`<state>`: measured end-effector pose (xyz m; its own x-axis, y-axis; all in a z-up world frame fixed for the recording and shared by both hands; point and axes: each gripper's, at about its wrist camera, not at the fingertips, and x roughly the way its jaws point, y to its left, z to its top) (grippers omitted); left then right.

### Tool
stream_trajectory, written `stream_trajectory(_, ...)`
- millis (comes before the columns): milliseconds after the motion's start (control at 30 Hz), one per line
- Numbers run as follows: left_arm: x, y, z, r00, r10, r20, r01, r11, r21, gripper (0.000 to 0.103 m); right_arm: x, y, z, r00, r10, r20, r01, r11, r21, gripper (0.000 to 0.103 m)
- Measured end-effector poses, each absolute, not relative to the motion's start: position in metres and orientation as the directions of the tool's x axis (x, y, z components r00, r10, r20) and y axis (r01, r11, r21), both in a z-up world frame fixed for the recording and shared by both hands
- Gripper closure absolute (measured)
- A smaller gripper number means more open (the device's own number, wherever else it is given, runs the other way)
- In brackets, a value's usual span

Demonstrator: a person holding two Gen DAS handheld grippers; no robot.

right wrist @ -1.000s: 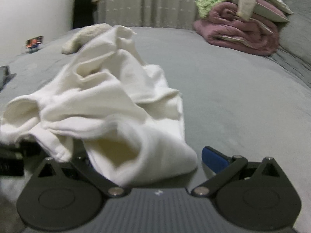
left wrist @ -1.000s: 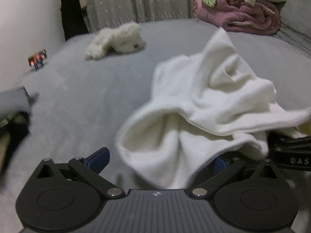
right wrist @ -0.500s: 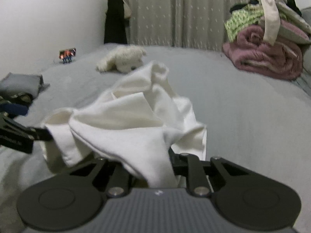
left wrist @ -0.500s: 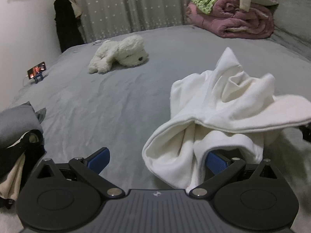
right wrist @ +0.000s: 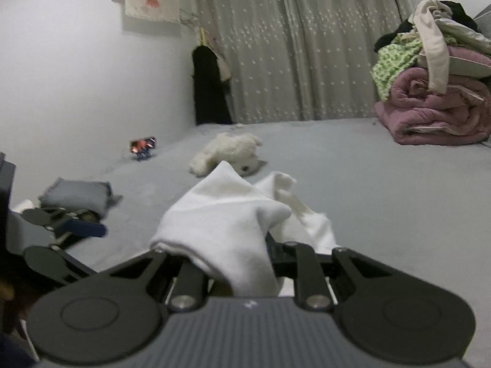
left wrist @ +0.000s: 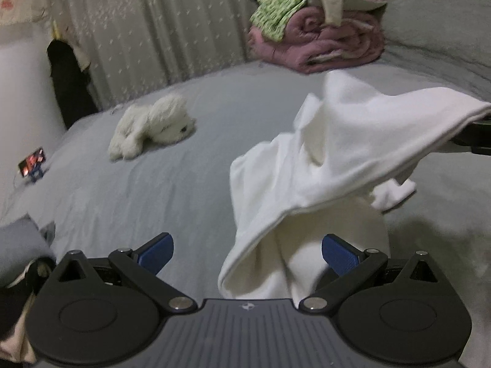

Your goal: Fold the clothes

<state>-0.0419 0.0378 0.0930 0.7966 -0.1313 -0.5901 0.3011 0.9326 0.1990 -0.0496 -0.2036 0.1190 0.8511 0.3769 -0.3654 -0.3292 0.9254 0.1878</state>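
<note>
1. Now the right hand-held gripper (right wrist: 245, 245) has its jaws drawn together on a bunch of the white garment (right wrist: 233, 214); a second ago they stood wide with the cloth only lying across them, and by half a second ago they were already clamped.

2. Over that same second the garment has gone from a slumped heap on the grey bed (left wrist: 153, 168) to a raised drape: in the left wrist view its right-hand edge (left wrist: 368, 141) is pulled up and out towards the right gripper at the frame's right edge, while the lower folds still hang near the bed.

3. The left hand-held gripper (left wrist: 245, 254) is spread wide, blue pads (left wrist: 155, 253) well apart. White cloth hangs down between them and lies against the right pad, but nothing pinches it, so this hand holds nothing.

4. My reading: only one hand carries the garment, so it cannot be spread flat yet. The folding proper has not begun; the left side would need its own hold on an edge first.

5. Far off, the plush toy (left wrist: 153, 125) and the pile of bedding (left wrist: 319, 30) lie well apart from the work.
</note>
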Motion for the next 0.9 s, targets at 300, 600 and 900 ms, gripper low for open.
stream_trajectory(300,-0.036,0.015,0.104,0.830,-0.187,-0.525,0.358,0.902,0.244,0.000,-0.030,-0.193,0.143,0.817,0.453,-0.355,-0.393,0.890,0.231,0.086)
stream_trajectory(600,0.006,0.015,0.114,0.876,-0.159,-0.455,0.306,0.913,0.271,0.032,0.012,-0.178,0.178,0.747,0.577,-0.330,-0.524,0.816,0.242,0.064)
stream_trajectory(900,0.051,0.073,0.111,0.816,-0.110,-0.568,0.112,0.993,-0.032,0.092,0.039,-0.198,0.126,0.768,0.408,-0.495,-0.401,0.908,0.126,0.015)
